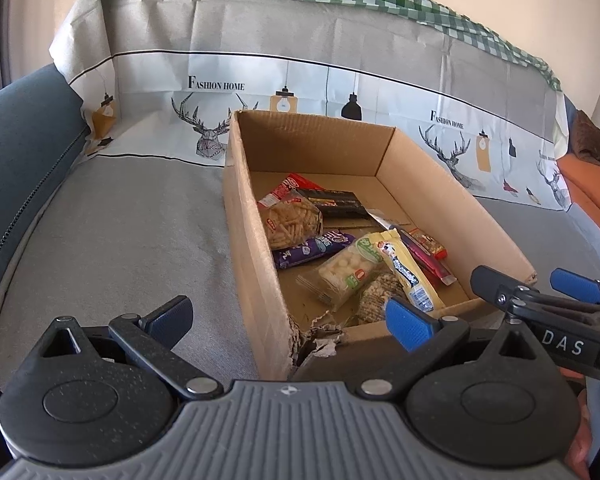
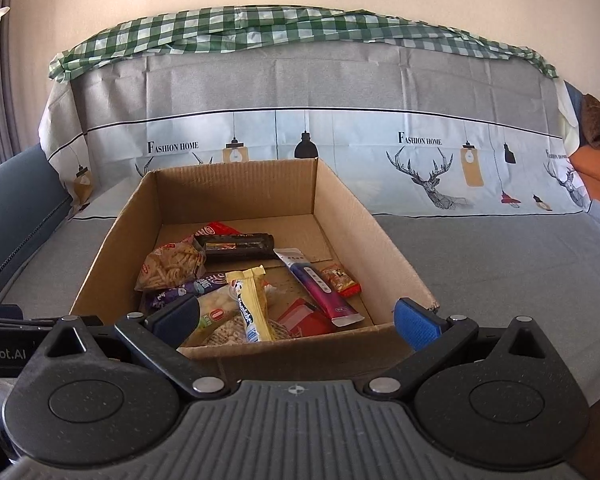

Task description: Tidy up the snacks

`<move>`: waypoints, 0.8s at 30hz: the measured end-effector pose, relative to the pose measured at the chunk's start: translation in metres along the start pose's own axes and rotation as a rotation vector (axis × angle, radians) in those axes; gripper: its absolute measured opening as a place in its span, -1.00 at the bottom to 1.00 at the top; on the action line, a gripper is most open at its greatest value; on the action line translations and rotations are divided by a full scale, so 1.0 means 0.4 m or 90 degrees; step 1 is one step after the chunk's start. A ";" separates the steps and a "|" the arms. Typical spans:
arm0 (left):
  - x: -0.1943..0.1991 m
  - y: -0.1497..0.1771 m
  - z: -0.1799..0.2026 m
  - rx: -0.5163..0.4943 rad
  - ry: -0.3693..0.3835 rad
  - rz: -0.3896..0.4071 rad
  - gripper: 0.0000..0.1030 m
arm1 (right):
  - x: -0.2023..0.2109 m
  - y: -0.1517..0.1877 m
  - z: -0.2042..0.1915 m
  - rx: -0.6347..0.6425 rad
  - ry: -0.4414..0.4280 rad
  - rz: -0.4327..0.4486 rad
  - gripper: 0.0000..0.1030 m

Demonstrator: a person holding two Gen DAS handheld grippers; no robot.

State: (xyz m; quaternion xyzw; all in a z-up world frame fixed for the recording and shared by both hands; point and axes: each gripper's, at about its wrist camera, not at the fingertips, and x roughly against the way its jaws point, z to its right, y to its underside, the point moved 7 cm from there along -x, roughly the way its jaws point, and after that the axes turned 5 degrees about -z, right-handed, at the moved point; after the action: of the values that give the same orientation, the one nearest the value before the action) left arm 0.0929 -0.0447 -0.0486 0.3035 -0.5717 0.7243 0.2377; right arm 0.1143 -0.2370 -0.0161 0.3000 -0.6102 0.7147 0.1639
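Note:
An open cardboard box [image 1: 244, 208] [image 2: 384, 240] stands on the grey sofa seat and holds several snack packets. Among them are a bag of stick crackers [image 1: 290, 222] [image 2: 172, 266], a black bar [image 1: 334, 202] [image 2: 238, 246], a purple packet [image 1: 312, 248] [image 2: 186, 290], a yellow packet [image 1: 408, 270] [image 2: 252, 304] and a pink-purple tube [image 2: 320, 288]. My left gripper [image 1: 288, 320] is open and empty just before the box's torn near-left corner. My right gripper [image 2: 296, 318] is open and empty at the box's near wall. It also shows at the right edge of the left wrist view [image 1: 536, 280].
A grey printed cover [image 2: 460, 248] drapes the sofa seat and backrest, with a green checked cloth [image 2: 300, 28] along the top. A dark blue armrest [image 1: 20, 148] is at the left. An orange cushion [image 1: 588, 196] lies at the far right.

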 end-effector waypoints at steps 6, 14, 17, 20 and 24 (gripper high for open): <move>0.001 0.001 0.003 -0.003 0.000 0.001 0.99 | -0.002 0.000 -0.001 0.002 -0.001 0.000 0.99; -0.003 0.002 0.008 -0.002 0.003 -0.001 0.99 | -0.001 0.000 0.001 0.002 0.000 0.000 0.99; -0.004 0.003 0.008 -0.001 0.004 -0.003 0.99 | -0.001 0.000 0.001 0.002 0.000 0.000 0.99; -0.007 0.003 0.007 0.000 0.005 -0.005 0.99 | -0.001 0.000 0.000 0.003 0.000 0.000 0.99; -0.008 0.003 0.006 0.000 0.006 -0.006 0.99 | -0.002 0.000 0.000 0.003 0.000 0.000 0.99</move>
State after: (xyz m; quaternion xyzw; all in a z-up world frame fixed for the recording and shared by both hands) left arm 0.0947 -0.0474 -0.0514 0.3029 -0.5691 0.7247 0.2433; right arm 0.1148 -0.2370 -0.0166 0.3002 -0.6085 0.7162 0.1635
